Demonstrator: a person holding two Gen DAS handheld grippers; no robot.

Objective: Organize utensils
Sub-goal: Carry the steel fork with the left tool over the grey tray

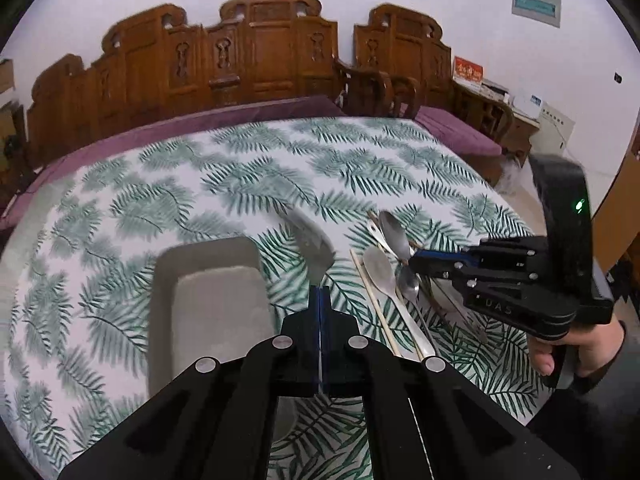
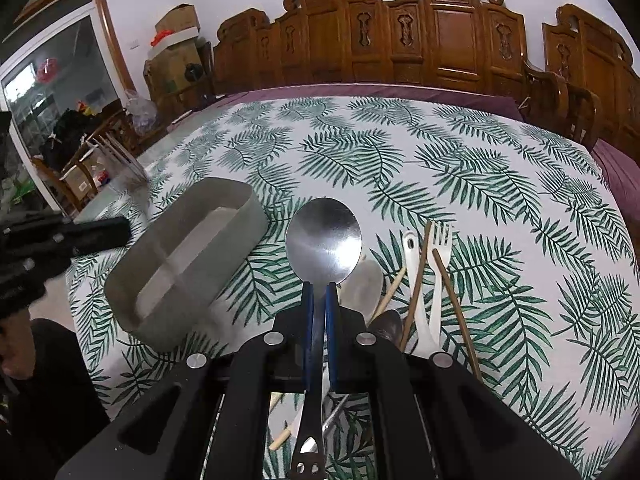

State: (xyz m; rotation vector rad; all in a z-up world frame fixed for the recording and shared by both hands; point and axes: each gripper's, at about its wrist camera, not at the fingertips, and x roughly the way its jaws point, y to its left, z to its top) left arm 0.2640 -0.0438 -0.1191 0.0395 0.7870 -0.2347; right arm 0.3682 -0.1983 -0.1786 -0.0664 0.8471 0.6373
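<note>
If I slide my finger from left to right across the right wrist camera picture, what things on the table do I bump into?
Left hand-held gripper → gray tray → big metal spoon, pinched in the right hand-held gripper → white fork → brown chopstick → bare leaf-print tablecloth.

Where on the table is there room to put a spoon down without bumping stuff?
The far stretch of the tablecloth, beyond the gray tray and the utensil pile, is bare. The tray's inside also looks empty. The narrow strip between tray and pile is tight. It is crowded at the pile, where the right gripper holds a metal spoon.
</note>
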